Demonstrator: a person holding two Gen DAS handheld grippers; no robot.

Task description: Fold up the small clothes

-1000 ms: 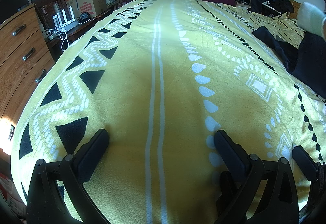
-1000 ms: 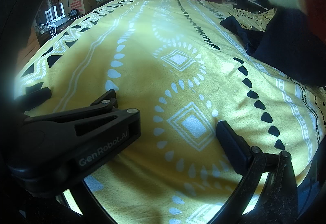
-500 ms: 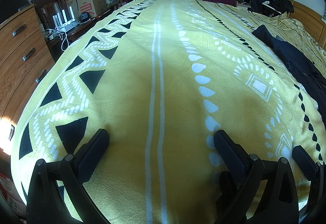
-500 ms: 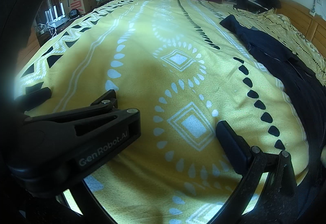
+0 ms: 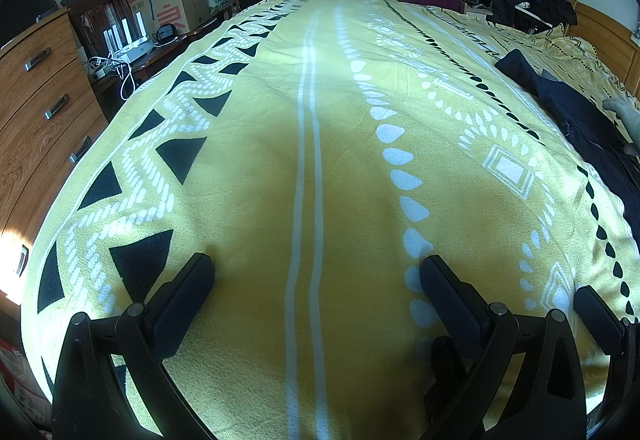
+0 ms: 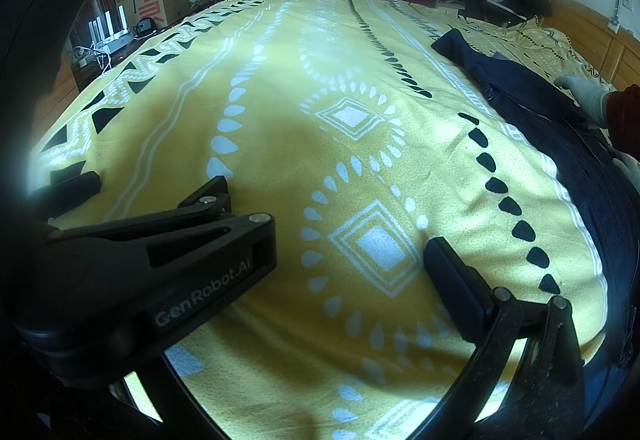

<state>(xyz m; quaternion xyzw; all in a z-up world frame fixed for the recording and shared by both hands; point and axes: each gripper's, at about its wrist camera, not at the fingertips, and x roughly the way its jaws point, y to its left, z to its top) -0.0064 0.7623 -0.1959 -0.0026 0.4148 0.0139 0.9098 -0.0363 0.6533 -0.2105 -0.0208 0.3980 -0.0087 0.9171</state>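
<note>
left tongs: in the left wrist view the left gripper (image 5: 316,276) sits at the bottom of the frame, jaws spread wide, nothing between them but the yellow patterned blanket (image 5: 248,168)

garment from here: the dark navy garment (image 5: 576,112) is way over at the right edge of the frame, well apart from these tongs, lying flat on the blanket

long axis: looks like it runs from the upper right down along the right border, roughly the same way the blanket stripes go

extra hand: a white-gloved hand (image 5: 624,116) is resting on the garment's far side at the right edge

right tongs: in the right wrist view the right gripper (image 6: 336,236) only shows one finger clearly, lower right. The big black thing at lower left is the left gripper's body, and it hides the rest. No cloth in there; I'd call the jaws open, going by the wide gap.

garment from here: dark navy garment (image 6: 532,100) fills the right side, upper right down to the lower right corner, a lot closer than in the other view

gloved hand: gloved hand (image 6: 584,92) with a dark red sleeve (image 6: 624,116) is pressing on it at right

my guess: the right tongs are nearer, so they go for the near edge first; the left has to cross over
</note>
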